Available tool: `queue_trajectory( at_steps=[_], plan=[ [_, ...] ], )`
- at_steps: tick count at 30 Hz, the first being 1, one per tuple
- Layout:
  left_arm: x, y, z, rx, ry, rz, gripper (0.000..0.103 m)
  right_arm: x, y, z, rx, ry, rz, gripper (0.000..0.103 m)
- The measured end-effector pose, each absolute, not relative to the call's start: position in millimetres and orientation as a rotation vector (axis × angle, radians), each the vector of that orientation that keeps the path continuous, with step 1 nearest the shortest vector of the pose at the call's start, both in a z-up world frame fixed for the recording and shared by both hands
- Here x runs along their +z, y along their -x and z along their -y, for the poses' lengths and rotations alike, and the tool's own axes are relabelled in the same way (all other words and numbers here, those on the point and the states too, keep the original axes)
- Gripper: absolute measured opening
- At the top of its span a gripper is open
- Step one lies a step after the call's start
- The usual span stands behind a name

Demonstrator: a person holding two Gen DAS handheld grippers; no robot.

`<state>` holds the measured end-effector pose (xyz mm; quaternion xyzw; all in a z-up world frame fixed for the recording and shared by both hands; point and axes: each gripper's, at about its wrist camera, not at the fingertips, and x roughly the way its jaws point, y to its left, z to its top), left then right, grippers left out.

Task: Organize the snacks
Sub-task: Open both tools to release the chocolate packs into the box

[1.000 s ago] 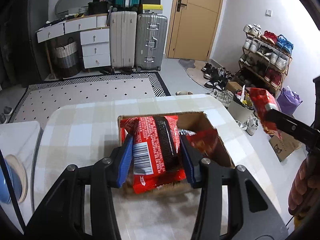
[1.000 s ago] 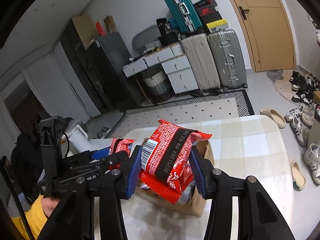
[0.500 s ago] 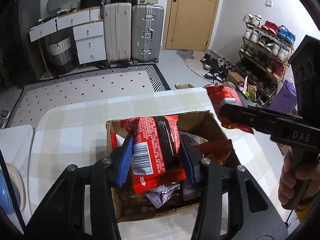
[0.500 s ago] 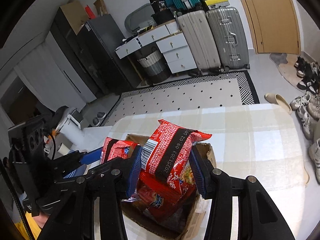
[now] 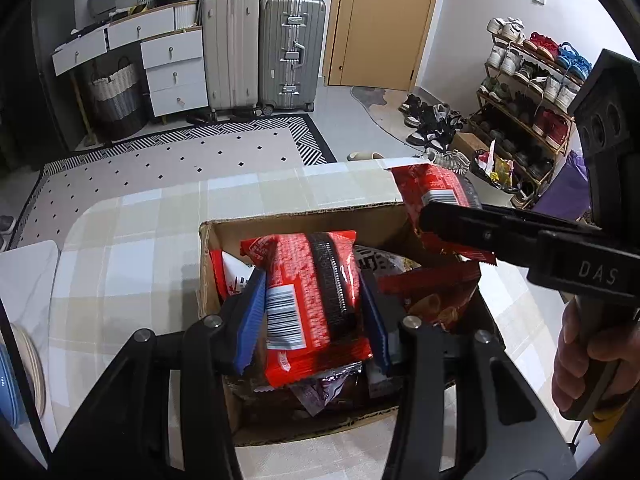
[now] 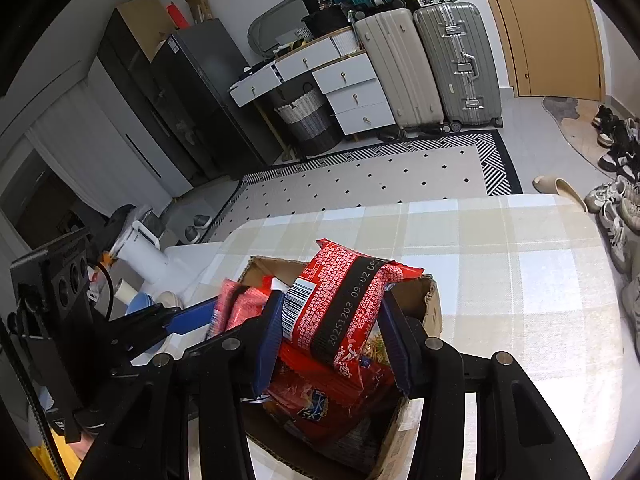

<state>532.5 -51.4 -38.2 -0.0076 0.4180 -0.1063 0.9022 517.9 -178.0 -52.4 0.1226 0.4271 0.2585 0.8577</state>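
Observation:
An open cardboard box [image 5: 304,220] stands on the checked table, filled with several snack packets. My left gripper [image 5: 314,312] is shut on a red snack packet [image 5: 312,300] with a black band and barcode, held over the box's near side. My right gripper [image 6: 332,332] is shut on a similar red packet [image 6: 340,312], held over the box [image 6: 434,312]. In the left wrist view the right gripper [image 5: 452,216] comes in from the right with its packet [image 5: 432,192] above the box's far right corner. In the right wrist view the left gripper [image 6: 188,316] and its packet [image 6: 240,308] show at left.
The checked table [image 5: 140,248] extends left and far of the box, and right of it in the right wrist view [image 6: 520,280]. A blue bowl stack [image 5: 12,380] sits off the left edge. Suitcases [image 5: 264,48], drawers and a shoe rack [image 5: 532,92] stand beyond.
Both grippers have come down and in over the box with their packets. The right gripper moved left into the left wrist view, above the box's far right corner.

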Motion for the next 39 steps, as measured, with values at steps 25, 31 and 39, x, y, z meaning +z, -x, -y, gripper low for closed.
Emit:
queue_trajectory(
  at_steps=[25, 31, 39],
  plan=[
    [-43, -504, 40, -0.226, 0.052, -0.855, 0.042, -68, -514, 160, 0.556, -0.187, -0.983, 0.05],
    [-36, -501, 37, -0.219, 0.058, -0.839, 0.042, -62, -510, 161, 0.544, -0.164, -0.974, 0.051],
    [-25, -488, 33, -0.199, 0.056, -0.816, 0.043, -50, -490, 145, 0.531, 0.011, -0.905, 0.06]
  ],
)
